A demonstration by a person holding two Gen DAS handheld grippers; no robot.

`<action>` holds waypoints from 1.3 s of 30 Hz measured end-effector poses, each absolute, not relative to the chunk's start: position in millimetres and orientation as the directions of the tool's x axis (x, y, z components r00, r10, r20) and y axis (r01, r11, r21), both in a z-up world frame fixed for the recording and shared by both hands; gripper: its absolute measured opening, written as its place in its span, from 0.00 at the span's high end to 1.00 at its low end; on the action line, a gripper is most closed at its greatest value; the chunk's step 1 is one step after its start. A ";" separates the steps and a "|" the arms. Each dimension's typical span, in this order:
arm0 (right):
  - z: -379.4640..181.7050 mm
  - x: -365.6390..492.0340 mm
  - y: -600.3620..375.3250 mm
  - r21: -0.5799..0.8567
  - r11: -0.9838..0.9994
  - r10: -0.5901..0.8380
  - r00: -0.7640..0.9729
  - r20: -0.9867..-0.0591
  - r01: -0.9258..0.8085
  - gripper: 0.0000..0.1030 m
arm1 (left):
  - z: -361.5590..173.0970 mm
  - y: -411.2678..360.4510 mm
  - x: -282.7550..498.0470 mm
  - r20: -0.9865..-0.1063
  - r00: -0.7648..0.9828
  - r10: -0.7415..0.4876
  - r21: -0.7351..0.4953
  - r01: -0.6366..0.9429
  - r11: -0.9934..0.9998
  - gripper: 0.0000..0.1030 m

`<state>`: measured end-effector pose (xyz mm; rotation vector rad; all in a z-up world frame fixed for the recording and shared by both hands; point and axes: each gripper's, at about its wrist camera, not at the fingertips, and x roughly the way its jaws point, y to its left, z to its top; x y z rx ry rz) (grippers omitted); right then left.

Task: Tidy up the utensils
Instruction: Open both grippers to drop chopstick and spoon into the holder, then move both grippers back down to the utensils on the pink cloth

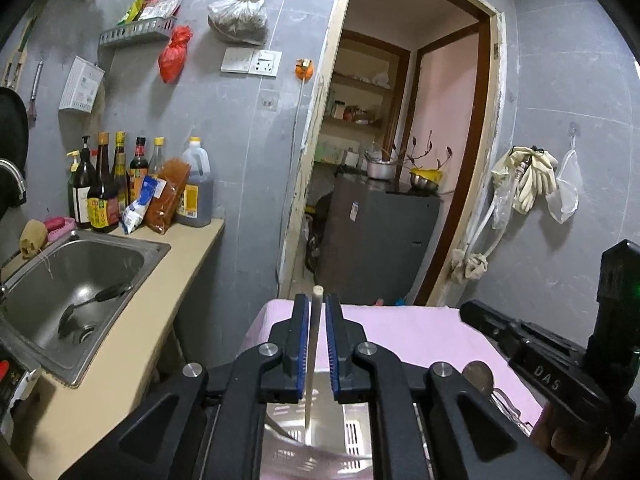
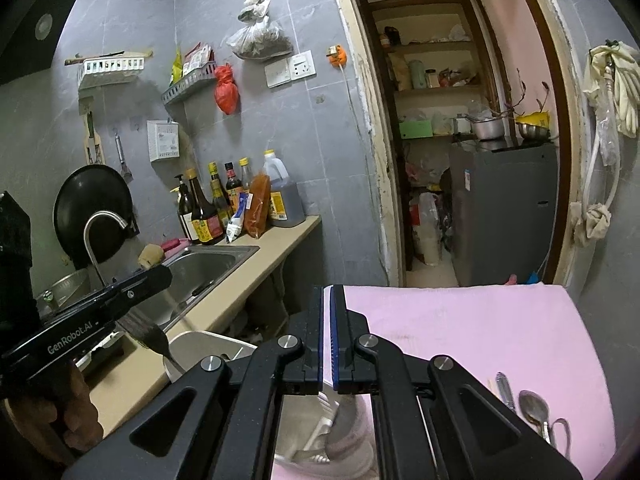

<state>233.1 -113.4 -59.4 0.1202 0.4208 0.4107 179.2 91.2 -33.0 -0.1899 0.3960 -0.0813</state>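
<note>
Okay, my left gripper [image 1: 316, 300] has a pale, round-ended wooden chopstick [image 1: 313, 352] standing nearly upright between its blue pads. The stick lies along the left-hand pad. A thin sliver of gap shows at the other pad and widens lower down, so I read this grip as released, not clenched. The top of the chopstick pokes just above the fingertips. Its thin lower end hangs over the shiny perforated steel utensil holder [image 1: 320, 436], which sits right under the jaws. I cannot tell whether the tip touches the holder.

My right gripper [image 2: 328, 292] is closed tight, pads almost touching, with nothing between them. It points over the pink cloth [image 2: 460, 328] covering the table. From the right wrist view the holder's pale rim [image 2: 208, 340] sits at the cloth's left edge, just beside the beige countertop [image 2: 256, 292].

More utensils lie on the cloth, well to the right of both sets of jaws. I see a metal spoon [image 2: 534, 404] with its bowl facing up, and a slim metal handle [image 2: 505, 390] just beside it. Other pieces there are cut off by the frame edge.

On the left, a black-handled ladle [image 1: 92, 300] lies in the stainless steel sink [image 1: 156, 248], well apart from the grippers.
</note>
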 end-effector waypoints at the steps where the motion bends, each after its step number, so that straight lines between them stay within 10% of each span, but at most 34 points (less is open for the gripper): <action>1: -57.2 230.1 -117.7 0.194 0.914 0.404 0.836 -0.371 -0.355 0.97 | -31.3 89.7 177.8 -0.383 0.916 -0.120 -0.203 0.043 0.978 0.88; 11: -30.1 201.6 -184.7 0.153 0.956 0.291 0.884 -0.366 -0.251 0.71 | -13.3 47.2 160.9 -0.384 0.915 -0.127 -0.222 0.042 0.974 0.45; 16: -13.2 182.8 -229.5 0.119 0.977 0.210 0.915 -0.345 -0.179 0.25 | -1.2 9.8 153.2 -0.378 0.920 -0.103 -0.177 0.037 0.984 0.21; 21: 3.3 168.0 -269.4 0.069 0.990 0.137 0.937 -0.321 -0.121 0.01 | 7.9 -26.0 141.8 -0.336 0.940 -0.065 -0.159 0.012 0.987 0.02; 39: -23.4 178.0 -358.7 -0.079 0.996 0.018 0.942 -0.335 -0.047 0.01 | -31.3 -138.4 156.0 -0.361 0.932 -0.022 -0.002 0.023 1.000 0.01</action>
